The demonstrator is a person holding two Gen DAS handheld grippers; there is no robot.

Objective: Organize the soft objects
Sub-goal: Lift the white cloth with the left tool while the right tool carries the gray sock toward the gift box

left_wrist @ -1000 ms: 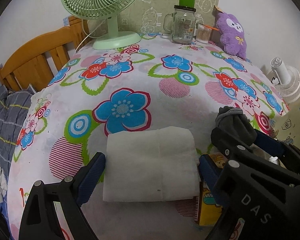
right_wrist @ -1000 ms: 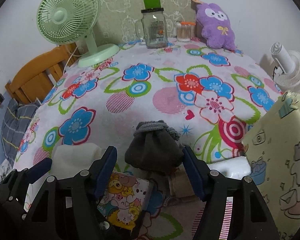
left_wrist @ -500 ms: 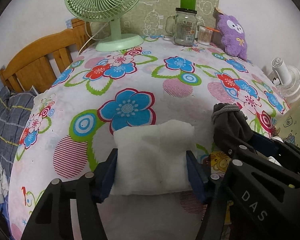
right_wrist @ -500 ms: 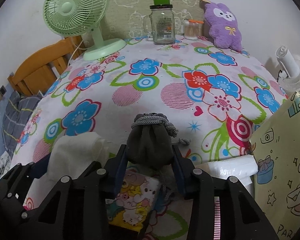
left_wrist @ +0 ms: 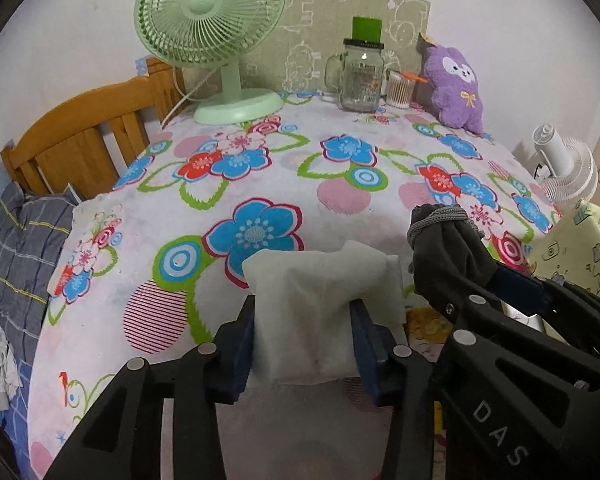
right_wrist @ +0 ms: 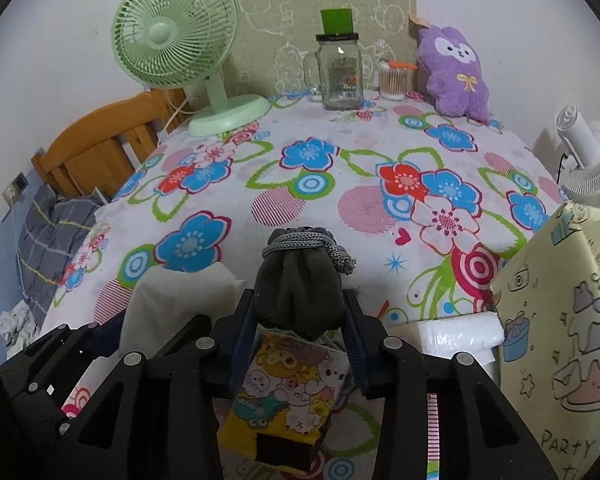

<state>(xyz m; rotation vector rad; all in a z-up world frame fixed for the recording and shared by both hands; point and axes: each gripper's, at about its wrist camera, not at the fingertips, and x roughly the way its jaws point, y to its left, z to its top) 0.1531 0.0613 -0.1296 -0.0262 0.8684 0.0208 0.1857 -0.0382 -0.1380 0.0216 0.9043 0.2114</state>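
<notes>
Left claw (left_wrist: 302, 338) is closed narrowly on a folded white cloth pad (left_wrist: 320, 300), which bulges above and below the blue fingers (left_wrist: 242, 344) and appears lifted off the floral worktop (left_wrist: 260, 168). Right claw (right_wrist: 300, 322) is clamped on a dark grey drawstring pouch (right_wrist: 300, 280), whose cord-wrapped neck points away from the camera; the pouch hangs just above a cartoon-printed packet (right_wrist: 288, 388). The two claws sit side by side, near the front edge of the worktop.

Risks, judged from this arrangement:

- The pad is pinched across its middle only. Its free corners sag, so the folds may open or the pad may slide out if it is swung quickly.
- The pouch is squeezed low on its body. Soft filling can shift under pressure, letting it creep forward out of the grip.
- The claws are close together; the left view shows the right claw's frame just beside the pad. A sideways move by either hand could brush one load against the other.
- A loose cord end (right_wrist: 342, 264) dangles at the pouch's right side and could snag on a finger or on the packet.
- The yellow patterned gift bag (right_wrist: 560, 320) stands just to the right, and a white wrapped pack (right_wrist: 456, 332) lies at its foot. If the bag is the destination, its thin wall may fold or tip on contact. Whether it is cannot be told.
</notes>
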